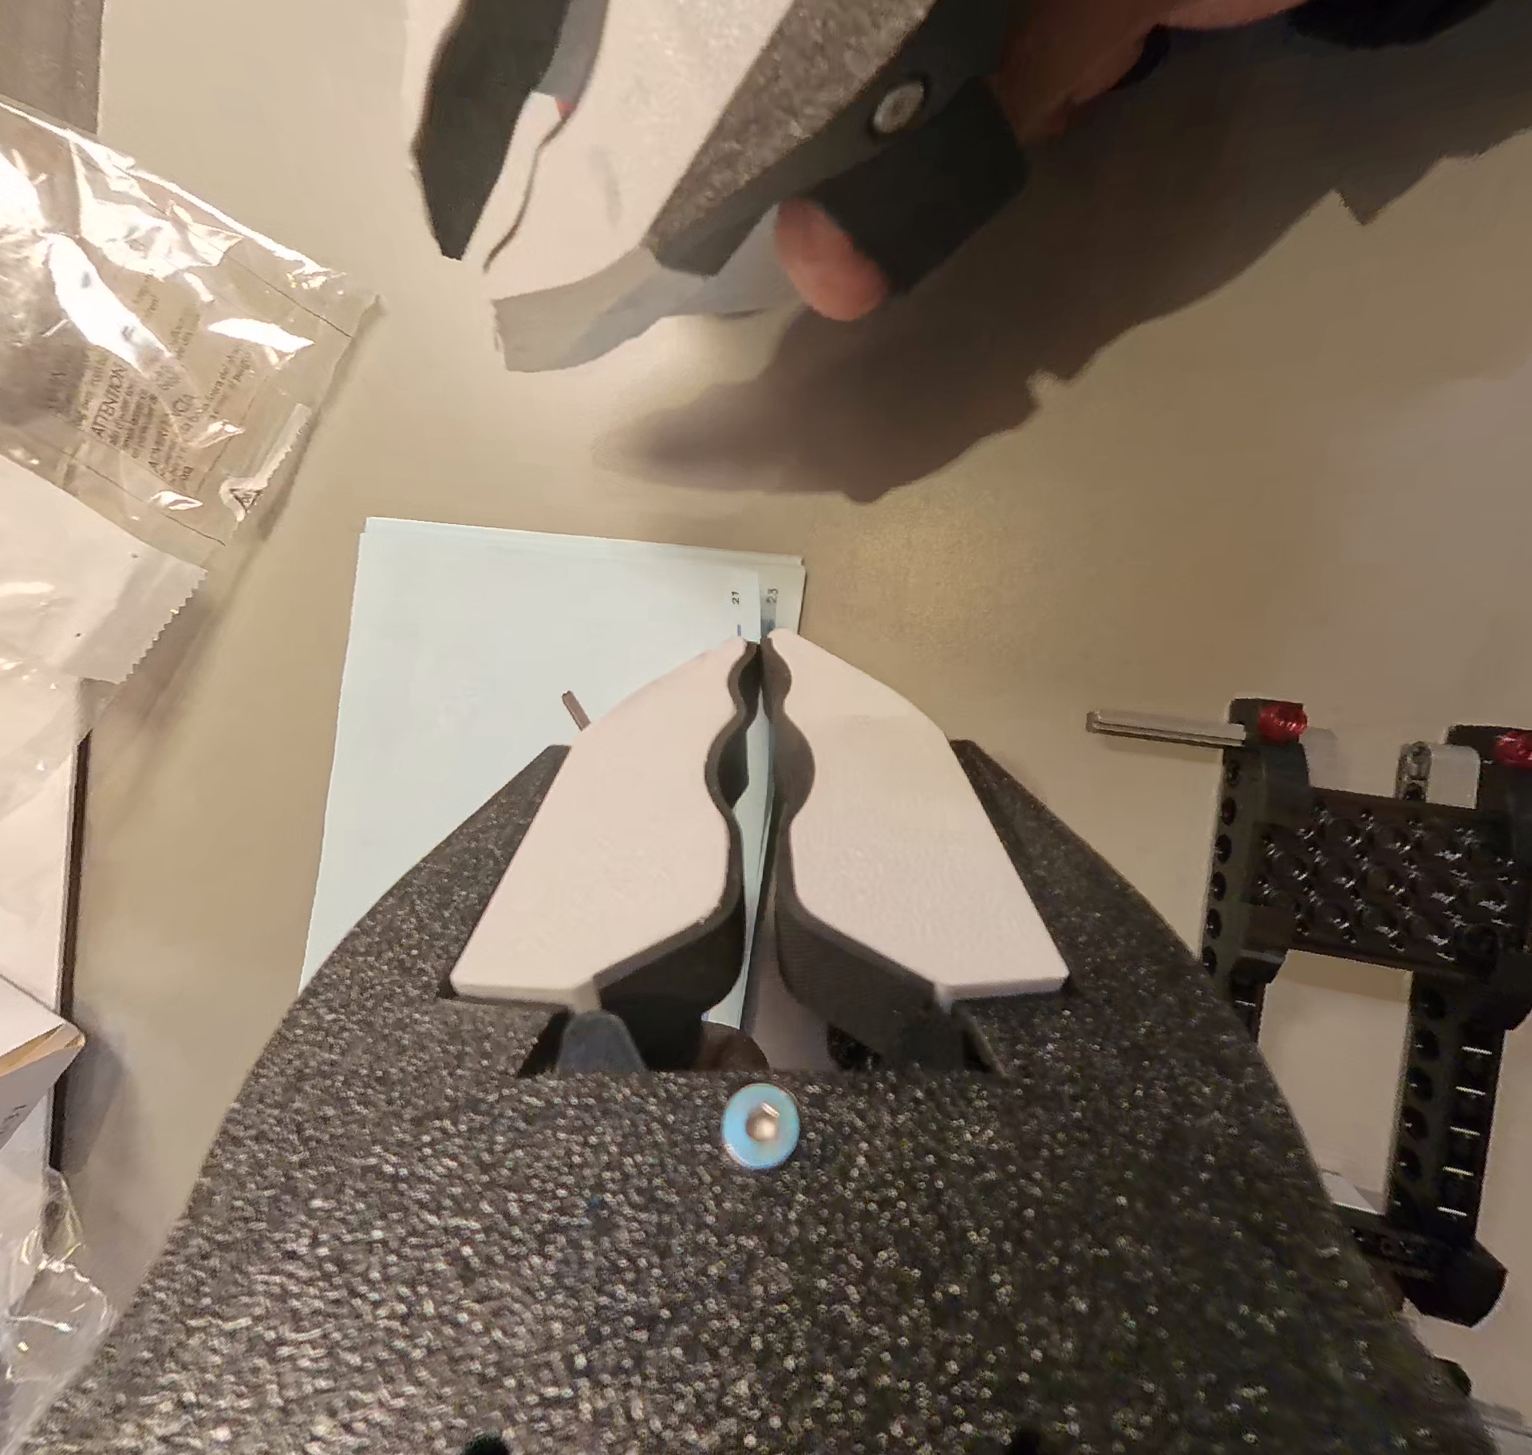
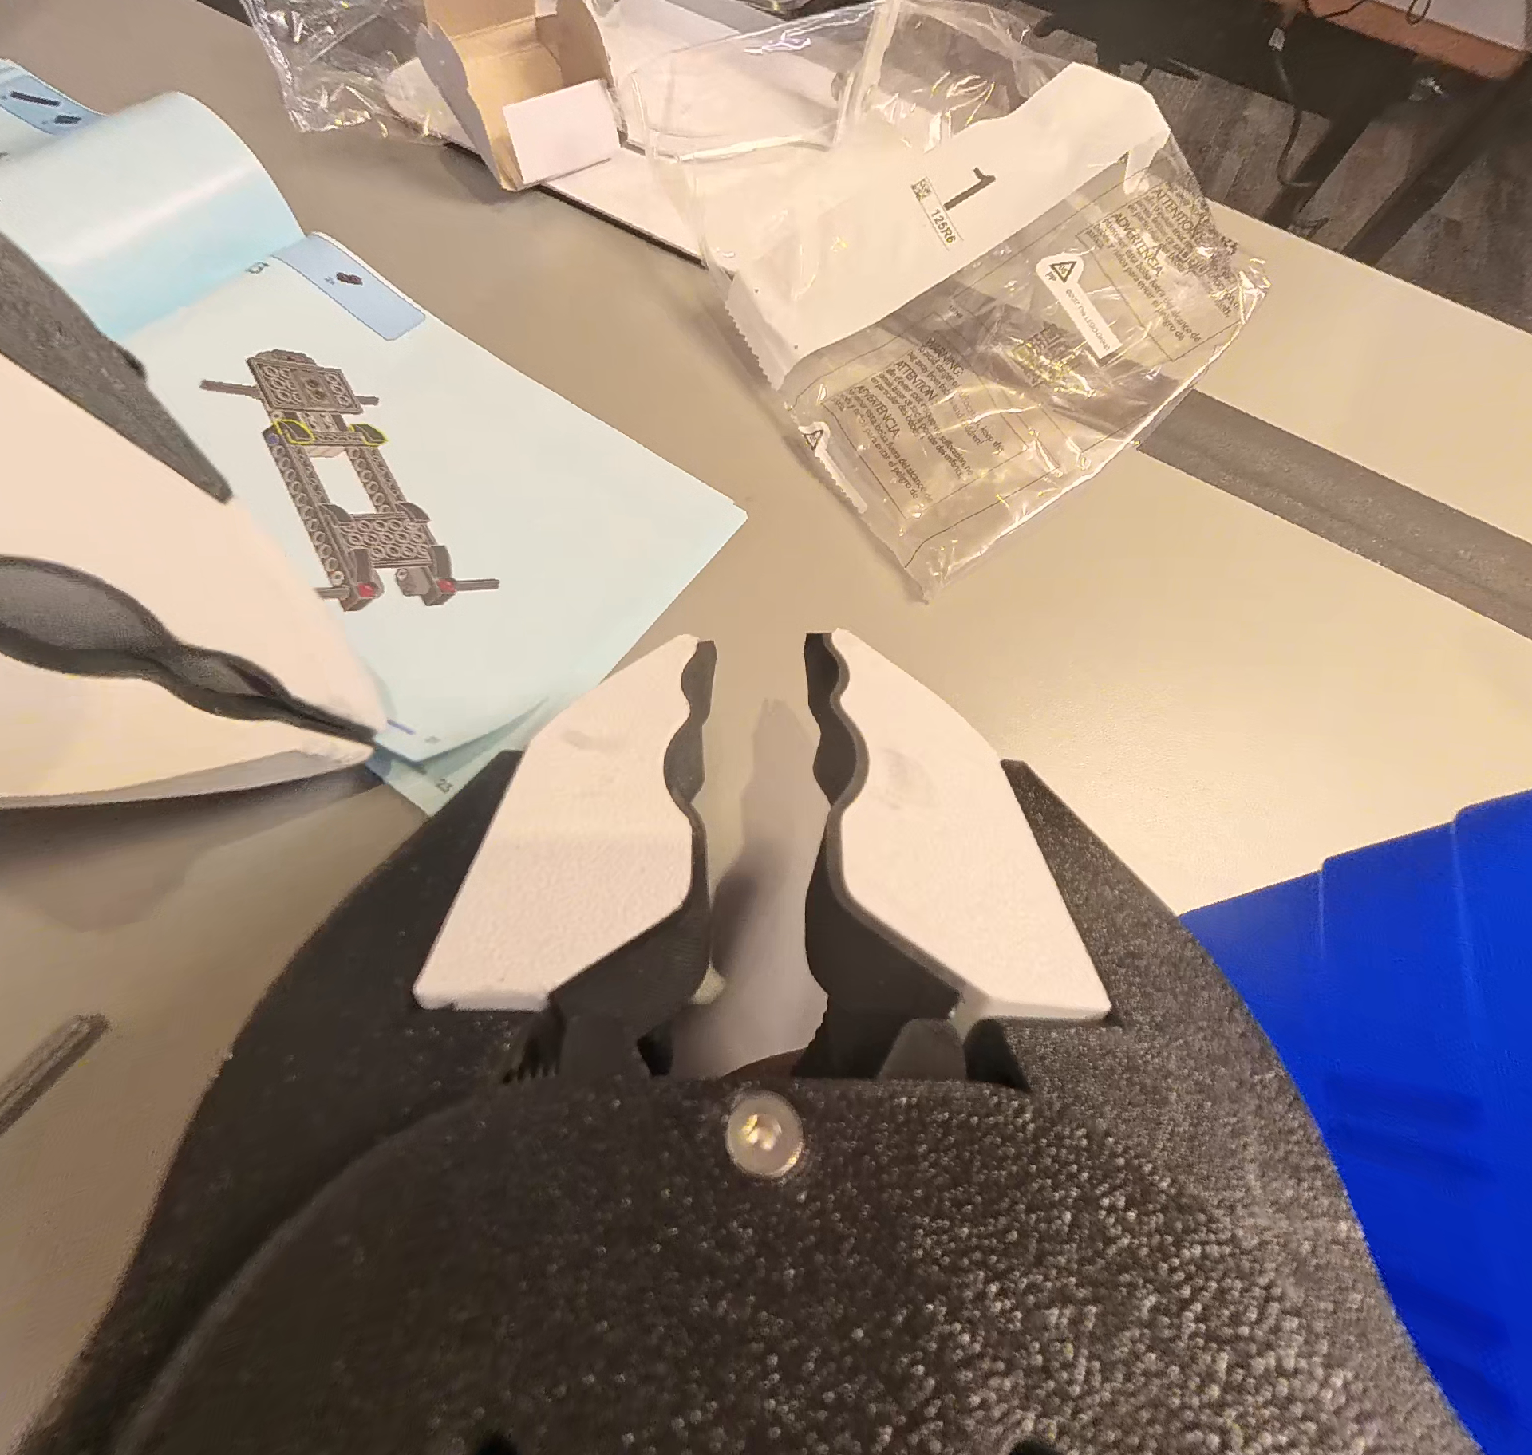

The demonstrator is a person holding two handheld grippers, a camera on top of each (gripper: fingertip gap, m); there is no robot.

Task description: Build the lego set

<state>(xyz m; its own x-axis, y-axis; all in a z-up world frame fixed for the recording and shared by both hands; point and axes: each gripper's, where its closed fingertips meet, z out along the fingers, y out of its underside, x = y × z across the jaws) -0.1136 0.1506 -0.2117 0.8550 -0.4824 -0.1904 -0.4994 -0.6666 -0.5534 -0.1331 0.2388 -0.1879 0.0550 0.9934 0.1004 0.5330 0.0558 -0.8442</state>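
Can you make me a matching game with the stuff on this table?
Things:
1. left gripper
2. right gripper
3. cardboard box
4. plastic bag

States:
a. open flaps, at the table's far side
b. clear and crinkled
c. pinching a page corner of the blue booklet
d. fingers apart, nothing between them

Pairs: 1-c, 2-d, 3-a, 4-b

booklet (image 1: pixel 530 752) lower part hidden by fingers (image 1: pixel 655 818); blue bin (image 2: pixel 1409 1042) cut off right
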